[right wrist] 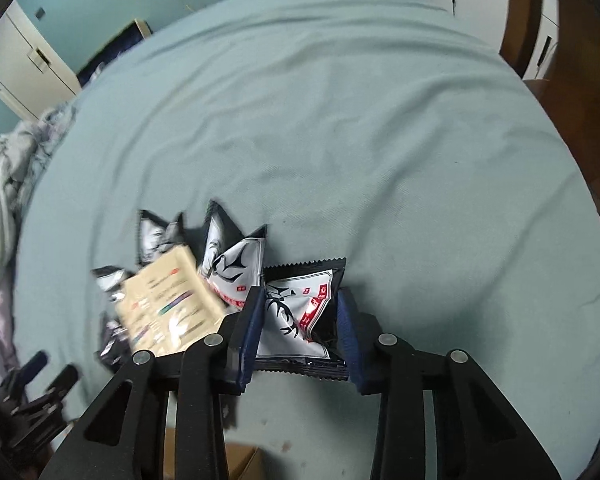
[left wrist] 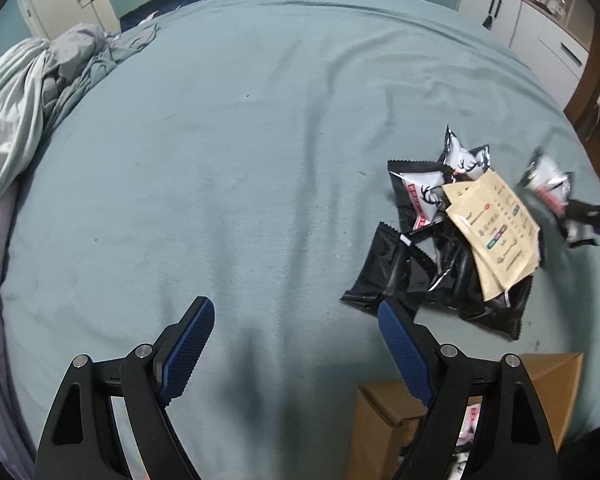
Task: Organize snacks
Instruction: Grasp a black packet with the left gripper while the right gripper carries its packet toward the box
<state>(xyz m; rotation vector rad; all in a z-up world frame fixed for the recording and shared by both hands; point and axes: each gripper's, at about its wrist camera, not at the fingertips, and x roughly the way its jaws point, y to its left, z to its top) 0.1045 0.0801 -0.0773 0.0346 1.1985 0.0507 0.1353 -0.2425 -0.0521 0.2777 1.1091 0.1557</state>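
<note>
Across both frames: teal bedsheet [left wrist: 260,140]. Lower right, cardboard box [left wrist: 384,432], partly hidden. Right centre, snack pile [left wrist: 460,240], edges blurred. Left gripper [left wrist: 296,344] apart, empty. Right gripper [right wrist: 300,328] clamped on deer-print packet [right wrist: 300,312].

We see the cardboard box [left wrist: 384,432] cut off by the lower edge, its contents mostly hidden; the tan packet [right wrist: 168,304] is blurred, its print unreadable.
</note>
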